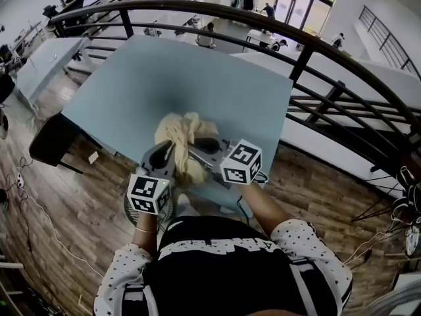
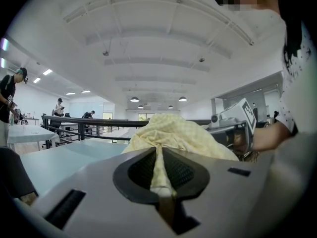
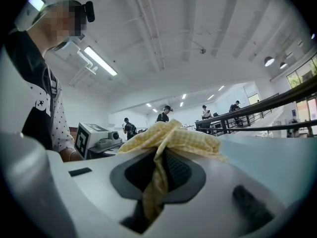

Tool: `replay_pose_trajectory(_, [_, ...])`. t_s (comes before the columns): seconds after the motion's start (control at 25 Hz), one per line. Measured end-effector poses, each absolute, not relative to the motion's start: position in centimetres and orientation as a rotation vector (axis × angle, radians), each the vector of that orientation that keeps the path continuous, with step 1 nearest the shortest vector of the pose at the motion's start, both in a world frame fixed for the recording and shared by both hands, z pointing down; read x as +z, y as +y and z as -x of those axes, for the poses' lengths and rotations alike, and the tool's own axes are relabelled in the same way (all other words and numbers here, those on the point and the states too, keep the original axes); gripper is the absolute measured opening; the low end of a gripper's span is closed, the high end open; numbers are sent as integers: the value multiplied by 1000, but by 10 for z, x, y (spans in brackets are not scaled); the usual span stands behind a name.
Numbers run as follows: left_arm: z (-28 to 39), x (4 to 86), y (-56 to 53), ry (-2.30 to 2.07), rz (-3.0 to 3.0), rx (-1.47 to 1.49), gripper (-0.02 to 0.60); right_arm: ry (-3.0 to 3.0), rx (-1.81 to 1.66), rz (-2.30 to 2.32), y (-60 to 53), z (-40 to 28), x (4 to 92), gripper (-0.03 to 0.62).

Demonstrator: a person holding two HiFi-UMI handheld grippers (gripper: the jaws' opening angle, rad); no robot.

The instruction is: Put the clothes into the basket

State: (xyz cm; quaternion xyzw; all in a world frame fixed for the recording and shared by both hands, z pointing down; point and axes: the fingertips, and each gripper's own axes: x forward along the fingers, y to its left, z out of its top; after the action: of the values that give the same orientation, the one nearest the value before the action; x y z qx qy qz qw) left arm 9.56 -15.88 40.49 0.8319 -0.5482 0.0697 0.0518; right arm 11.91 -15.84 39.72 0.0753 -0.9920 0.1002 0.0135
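So the yellow checked cloth (image 1: pixel 181 139) is bunched up in the lower middle of the head view, right over the near edge of the pale blue bench (image 1: pixel 164 78). Can't really tell if it's resting on the bench or hanging just above it. Both tongs have it. The left tongs (image 2: pixel 159 171) are clamped on a thin fold that runs straight up between the pads, and the right tongs (image 3: pixel 158 175) are pinched on another twisted strip of it. In the head view they come in from lower left and lower right, close together, marker cubes (image 1: pixel 148 193) toward the person. Past the bench a dark railing (image 1: pixel 263 18) curves across the top, with wood floor (image 1: pixel 66 196) at lower left.
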Motion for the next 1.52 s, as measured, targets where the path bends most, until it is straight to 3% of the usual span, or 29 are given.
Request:
replay_pose_trajectory(0.68, [-98,396,-117,-1738,-2501,243,51,-3149,333,-147,-117,-123,389,52])
replay_pose_trajectory(1.52, [-36,383,-82,-1643,-2590,242,51,-3181,353,-279,-81,-63,374,52])
